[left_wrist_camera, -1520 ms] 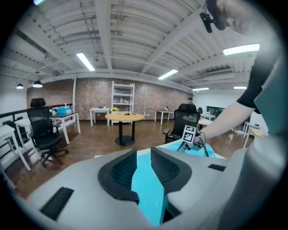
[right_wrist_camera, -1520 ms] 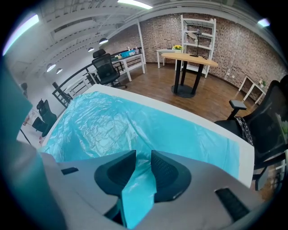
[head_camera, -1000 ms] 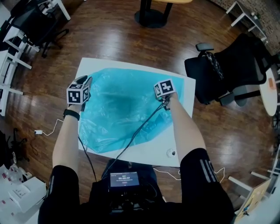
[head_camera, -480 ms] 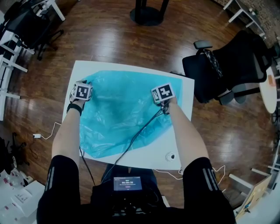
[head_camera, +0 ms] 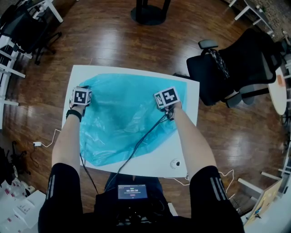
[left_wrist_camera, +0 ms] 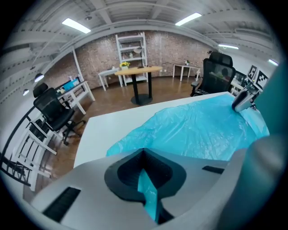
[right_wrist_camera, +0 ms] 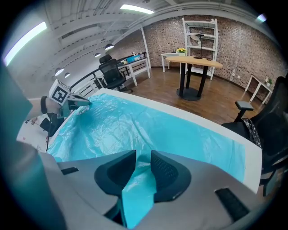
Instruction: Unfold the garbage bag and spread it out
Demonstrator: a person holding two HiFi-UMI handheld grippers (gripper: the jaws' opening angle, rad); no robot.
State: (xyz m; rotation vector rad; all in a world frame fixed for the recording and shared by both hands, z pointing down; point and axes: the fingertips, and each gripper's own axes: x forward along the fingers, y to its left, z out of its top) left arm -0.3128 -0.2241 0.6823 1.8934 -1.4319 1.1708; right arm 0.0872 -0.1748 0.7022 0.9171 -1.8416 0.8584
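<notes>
A thin blue garbage bag lies spread and wrinkled over most of the white table. My left gripper sits at the bag's far left corner. In the left gripper view its jaws are shut on a strip of the blue film. My right gripper is at the bag's right edge. Its jaws stand a little apart with a bunched fold of the bag pinched and lifted between them. Each gripper shows across the bag in the other's view: the right gripper and the left gripper.
A small round object rests on the table's near right corner. Black cables run from the grippers across the bag toward me. A black office chair stands close to the table's right side, and a pedestal table base lies beyond.
My left gripper has dropped from above the table down to the bag's left corner. The bag now lies flatter and wider. The right gripper has barely shifted.
</notes>
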